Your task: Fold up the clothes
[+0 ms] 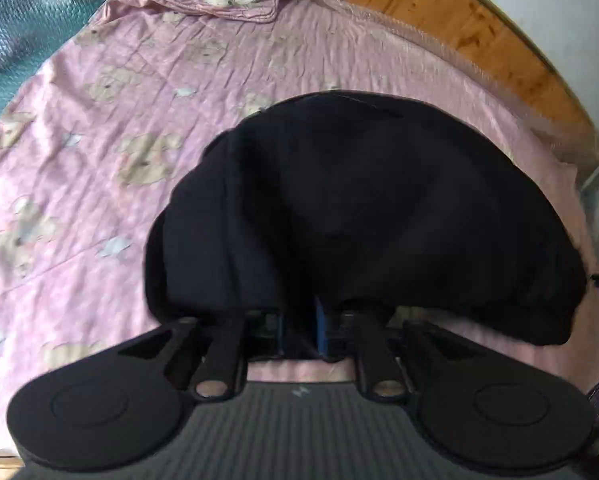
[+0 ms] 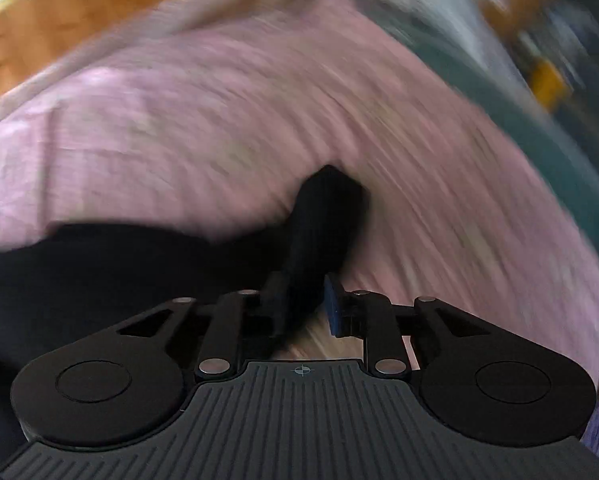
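Both my claws grip the black garment over the bed.

My left claw (image 1: 301, 322) pinches the garment (image 1: 359, 208), which bunches just ahead of it and hangs above the pink sheet (image 1: 99, 140). My right claw (image 2: 305, 304) clamps a dark fold of it (image 2: 319, 220); that view is badly blurred. A wooden headboard (image 1: 439, 20) lies beyond.
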`<act>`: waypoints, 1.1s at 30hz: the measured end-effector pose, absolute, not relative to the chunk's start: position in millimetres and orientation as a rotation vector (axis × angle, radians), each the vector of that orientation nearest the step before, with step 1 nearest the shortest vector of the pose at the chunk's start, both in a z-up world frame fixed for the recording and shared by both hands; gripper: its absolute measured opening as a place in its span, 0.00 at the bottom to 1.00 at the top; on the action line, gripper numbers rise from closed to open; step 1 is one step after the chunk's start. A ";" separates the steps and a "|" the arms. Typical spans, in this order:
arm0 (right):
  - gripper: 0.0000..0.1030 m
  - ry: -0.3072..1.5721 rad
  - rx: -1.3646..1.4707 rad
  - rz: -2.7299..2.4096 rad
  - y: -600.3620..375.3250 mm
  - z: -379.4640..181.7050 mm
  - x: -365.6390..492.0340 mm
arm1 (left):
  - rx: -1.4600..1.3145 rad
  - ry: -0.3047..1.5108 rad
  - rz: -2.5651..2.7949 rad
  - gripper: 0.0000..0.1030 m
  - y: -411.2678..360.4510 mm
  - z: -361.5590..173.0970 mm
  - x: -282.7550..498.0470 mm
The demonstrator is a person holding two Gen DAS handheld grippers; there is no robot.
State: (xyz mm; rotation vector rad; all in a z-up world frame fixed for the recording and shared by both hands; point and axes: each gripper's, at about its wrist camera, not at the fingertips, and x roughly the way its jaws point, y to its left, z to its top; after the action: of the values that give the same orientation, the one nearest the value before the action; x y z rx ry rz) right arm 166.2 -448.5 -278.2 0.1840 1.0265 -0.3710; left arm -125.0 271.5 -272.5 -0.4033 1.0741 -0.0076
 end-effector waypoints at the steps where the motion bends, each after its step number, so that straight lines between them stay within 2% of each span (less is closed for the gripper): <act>1: 0.23 1.023 0.212 -0.372 -450.4 -279.2 155.0 | -0.424 1.049 -0.008 0.37 279.8 -264.8 -131.0; 2: 0.28 1.019 0.239 -0.373 -452.3 -280.1 143.9 | -0.453 1.017 -0.004 0.51 289.9 -255.7 -133.7; 3: 0.33 1.016 0.263 -0.373 -453.8 -281.3 133.2 | -0.478 0.984 0.002 0.57 298.6 -246.9 -132.8; 5: 0.50 1.008 0.273 -0.369 -450.1 -283.4 121.0 | -0.505 0.920 0.032 0.73 314.5 -232.1 -124.1; 9: 0.59 1.000 0.322 -0.356 -449.2 -288.9 128.9 | -0.565 0.853 0.063 0.76 338.4 -223.9 -91.9; 11: 0.64 1.001 0.338 -0.344 -446.3 -290.3 135.6 | -0.586 0.845 0.067 0.95 343.9 -228.7 -76.9; 13: 0.72 0.993 0.351 -0.334 -445.3 -291.9 143.1 | -0.560 0.890 0.140 0.98 344.3 -244.8 -59.3; 15: 0.77 0.982 0.367 -0.321 -445.9 -293.9 149.8 | -0.562 0.976 0.193 0.93 346.9 -274.3 -43.4; 16: 0.78 0.982 0.376 -0.318 -447.2 -296.2 155.4 | -0.584 1.012 0.181 0.75 347.0 -287.7 -37.5; 17: 0.78 0.980 0.386 -0.315 -448.8 -298.1 159.3 | -0.595 1.030 0.147 0.35 343.8 -294.7 -33.5; 18: 0.79 0.977 0.397 -0.313 -450.5 -300.0 163.4 | -0.591 1.038 0.112 0.18 337.0 -296.1 -28.3; 19: 0.79 0.976 0.406 -0.311 -452.9 -301.9 168.9 | -0.581 1.019 0.076 0.13 328.7 -291.1 -24.9; 20: 0.75 0.976 0.412 -0.309 -455.1 -303.4 173.9 | -0.560 0.967 0.041 0.11 319.3 -277.2 -24.7; 21: 0.67 0.975 0.422 -0.300 -458.1 -305.2 179.7 | -0.546 0.909 0.012 0.10 311.9 -260.0 -24.4; 22: 0.29 0.976 0.433 -0.285 -460.5 -305.1 184.4 | -0.541 0.850 -0.015 0.09 306.2 -241.4 -22.7; 23: 0.01 0.978 0.445 -0.269 -463.0 -304.9 189.1 | -0.546 0.790 -0.038 0.09 302.9 -223.9 -20.6; 28: 0.00 0.867 0.348 -0.173 -458.5 -264.0 210.7 | -0.652 0.541 -0.046 0.08 320.9 -155.6 3.8; 33: 0.00 0.764 0.307 -0.108 -443.4 -207.0 295.3 | -0.775 0.458 0.150 0.08 364.3 -145.3 84.4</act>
State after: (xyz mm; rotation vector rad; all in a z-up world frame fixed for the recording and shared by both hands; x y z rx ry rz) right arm 295.3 -443.4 -207.0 0.3070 0.7635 -0.1077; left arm 84.4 364.3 -145.3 -0.7745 0.4582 0.1502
